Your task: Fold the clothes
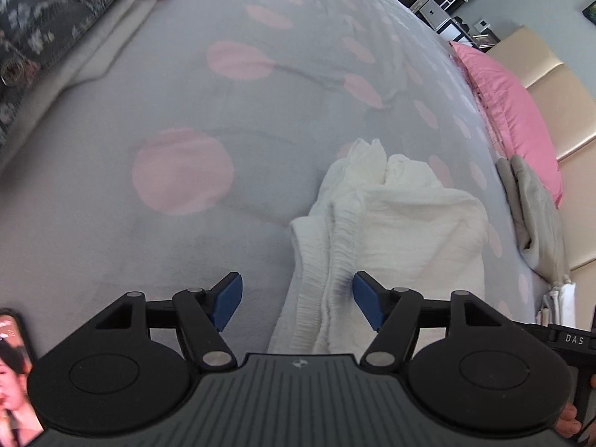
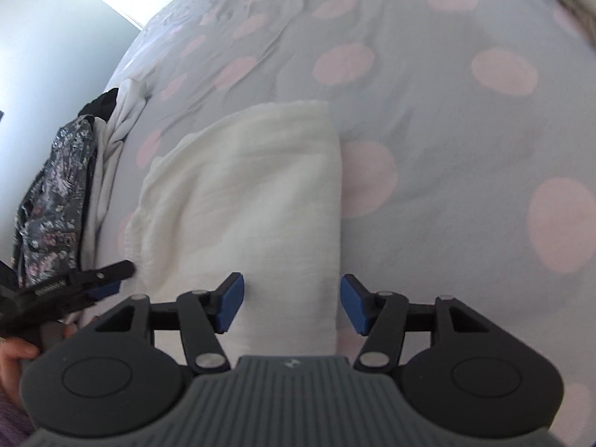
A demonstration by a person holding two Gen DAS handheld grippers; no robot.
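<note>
Bedspread [image 1: 178, 85]: soft grey fleece with big pink dots, lightly rumpled; floral-print clothes [image 2: 52, 190] heaped at its edge, a glossy pink pillow [image 1: 510, 111] at another. White garment [image 2: 260, 193], crinkled gauze with an elastic ruched band, lies folded into a rough rectangle mid-bed. Left gripper [image 1: 297, 301] and right gripper [image 2: 291, 303] both gape wide, ribbed blue pads clear of cloth, garment's near edge below between each pair.
</note>
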